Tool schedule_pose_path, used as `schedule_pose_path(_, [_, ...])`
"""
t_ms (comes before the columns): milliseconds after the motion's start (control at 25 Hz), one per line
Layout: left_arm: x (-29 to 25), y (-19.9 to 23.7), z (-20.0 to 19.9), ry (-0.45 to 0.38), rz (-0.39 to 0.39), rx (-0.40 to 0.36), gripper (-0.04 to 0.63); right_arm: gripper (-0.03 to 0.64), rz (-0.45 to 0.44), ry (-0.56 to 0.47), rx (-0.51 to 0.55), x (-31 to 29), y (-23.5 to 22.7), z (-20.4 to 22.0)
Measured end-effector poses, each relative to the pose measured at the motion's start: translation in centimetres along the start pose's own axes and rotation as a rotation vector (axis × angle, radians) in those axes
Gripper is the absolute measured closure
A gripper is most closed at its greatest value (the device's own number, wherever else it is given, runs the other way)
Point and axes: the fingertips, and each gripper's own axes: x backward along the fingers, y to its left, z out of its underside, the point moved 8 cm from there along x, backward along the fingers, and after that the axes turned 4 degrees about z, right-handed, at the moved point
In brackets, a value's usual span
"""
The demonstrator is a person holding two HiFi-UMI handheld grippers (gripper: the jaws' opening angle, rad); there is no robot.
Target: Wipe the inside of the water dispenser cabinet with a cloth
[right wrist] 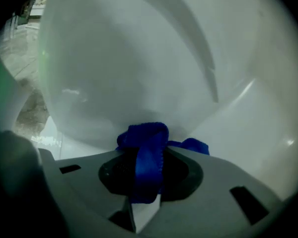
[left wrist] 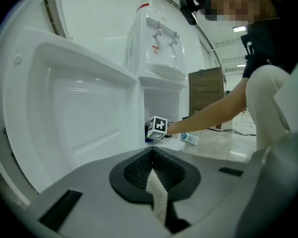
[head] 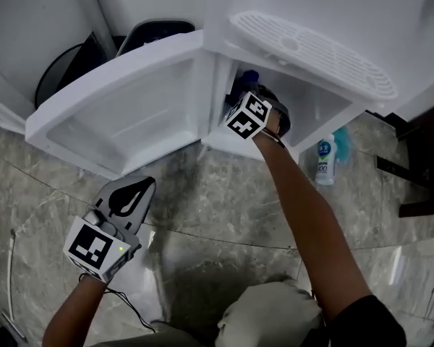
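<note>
The white water dispenser [head: 311, 20] stands with its lower cabinet door [head: 123, 103] swung open to the left. My right gripper [head: 264, 110] reaches into the cabinet opening [head: 304, 107], shut on a blue cloth [right wrist: 146, 152] that bunches between its jaws against the white inner wall [right wrist: 139, 73]. A bit of the blue cloth [head: 249, 76] shows above the marker cube in the head view. My left gripper [head: 134, 194] hovers low over the floor in front of the door, shut and empty. From the left gripper view, the right gripper's marker cube [left wrist: 157, 127] sits at the cabinet mouth.
A white and blue bottle [head: 325, 159] stands on the marble floor [head: 224, 201] right of the cabinet. A dark bin [head: 72, 67] sits behind the open door. A drip tray grille [head: 311, 49] juts out over the cabinet. Dark furniture [head: 419, 157] stands at the right edge.
</note>
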Motion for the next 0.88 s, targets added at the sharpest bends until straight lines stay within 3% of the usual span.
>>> schedule_pose_path(240, [0.2, -0.5, 0.5, 0.025, 0.001, 0.003, 0.588, 0.537, 0.006, -0.029, -0.01, 0.6, 0.3, 0.0])
schedule_pose_path(480, [-0.7, -0.7, 0.8, 0.027, 0.023, 0.027, 0.588, 0.537, 0.004, -0.06, 0.047, 1.5, 1.5, 0.2])
schedule_pose_path(760, [0.0, -0.8, 0.9, 0.046, 0.041, 0.033, 0.588, 0.537, 0.032, 0.0, -0.044, -1.2, -0.8, -0.3])
schedule_pose_path(880, [0.3, -0.8, 0.9, 0.047, 0.04, 0.037, 0.588, 0.537, 0.046, -0.052, -0.124, 0.0, -0.4, 0.3])
